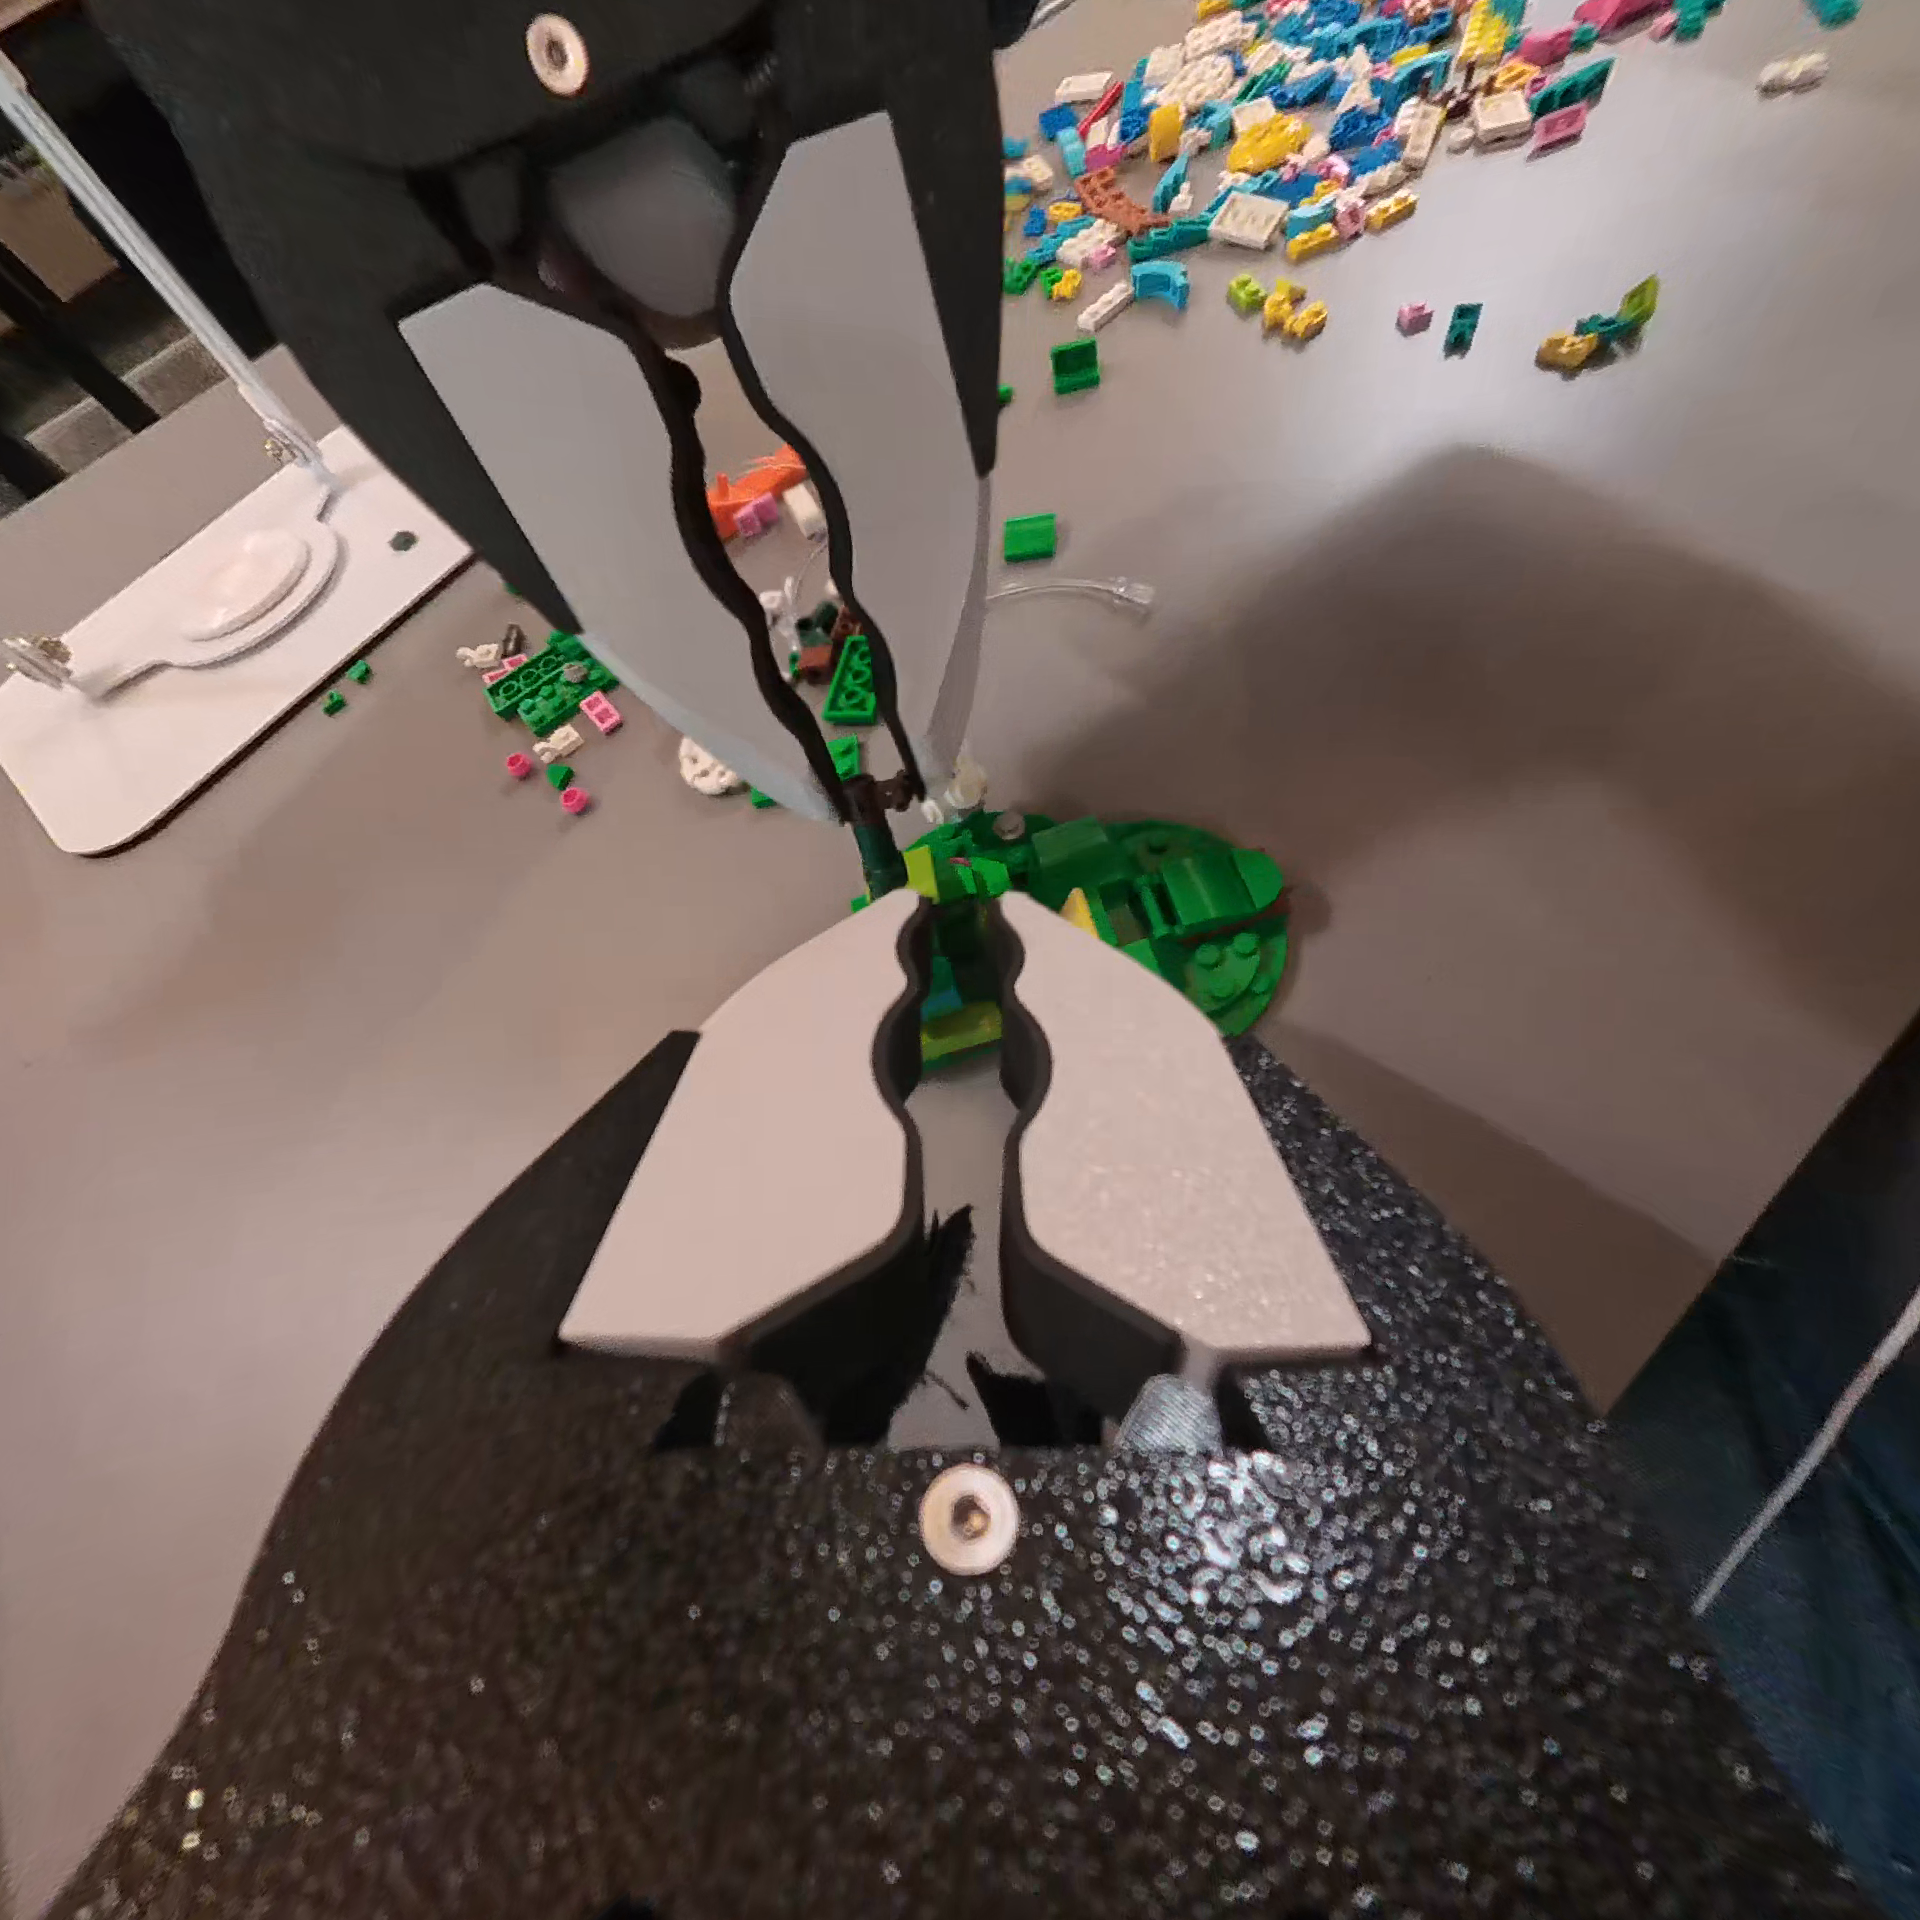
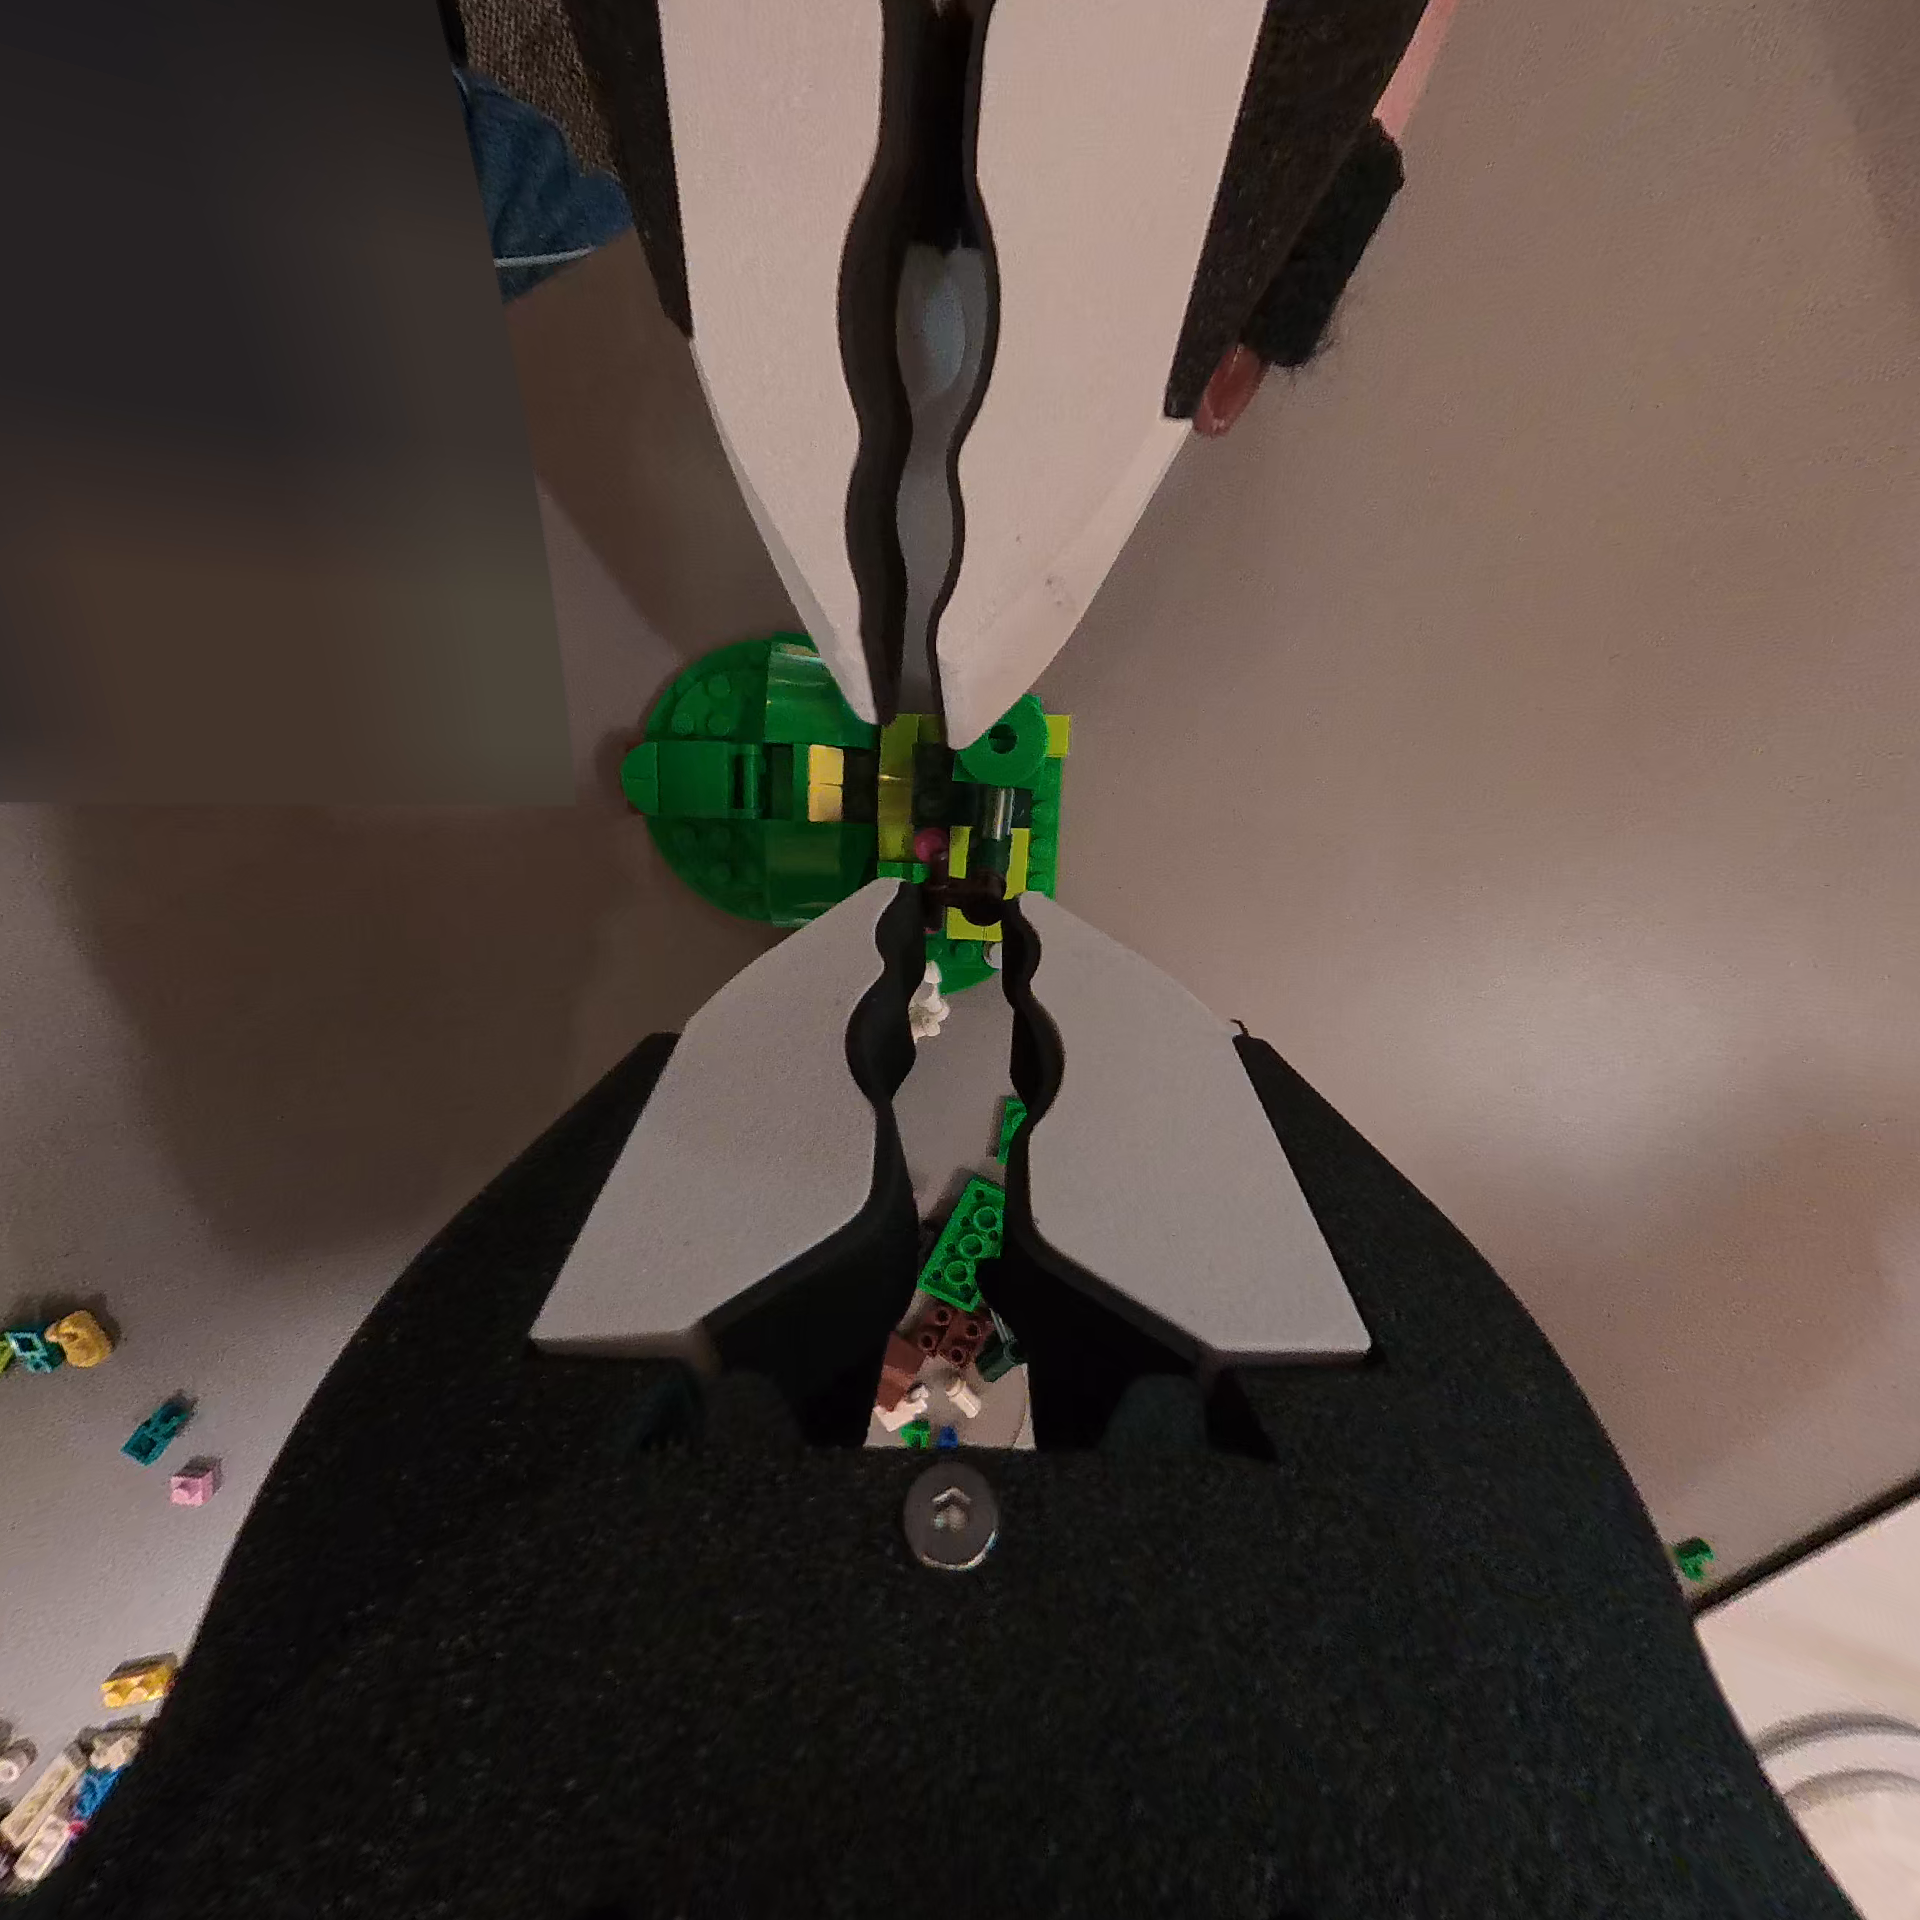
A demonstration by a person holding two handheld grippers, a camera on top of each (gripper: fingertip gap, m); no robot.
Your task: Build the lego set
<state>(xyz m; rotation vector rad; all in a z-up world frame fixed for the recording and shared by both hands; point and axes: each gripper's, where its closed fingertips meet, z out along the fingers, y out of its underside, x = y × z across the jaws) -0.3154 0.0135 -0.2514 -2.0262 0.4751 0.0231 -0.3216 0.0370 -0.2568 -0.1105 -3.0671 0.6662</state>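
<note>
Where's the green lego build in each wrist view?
Left wrist view: green lego build sits centre, just beyond the left gripper fingers.
Right wrist view: centre-left, between both grippers' tips.
Shared landmark: the small brown piece pinched by the right gripper.

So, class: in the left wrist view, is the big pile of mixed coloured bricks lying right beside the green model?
No, the pile lies far back on the table, well apart from the green model.

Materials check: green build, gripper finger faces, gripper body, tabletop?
Green build: glossy moulded plastic; studs, sharp highlights.
Left gripper finger faces: matte light grey, finely grainy, likely printed plastic; black wavy lining looks like rubber or foam.
Gripper body: black, speckled sparkle, rough print texture.
Table: smooth matte grey, probably laminate.
</note>
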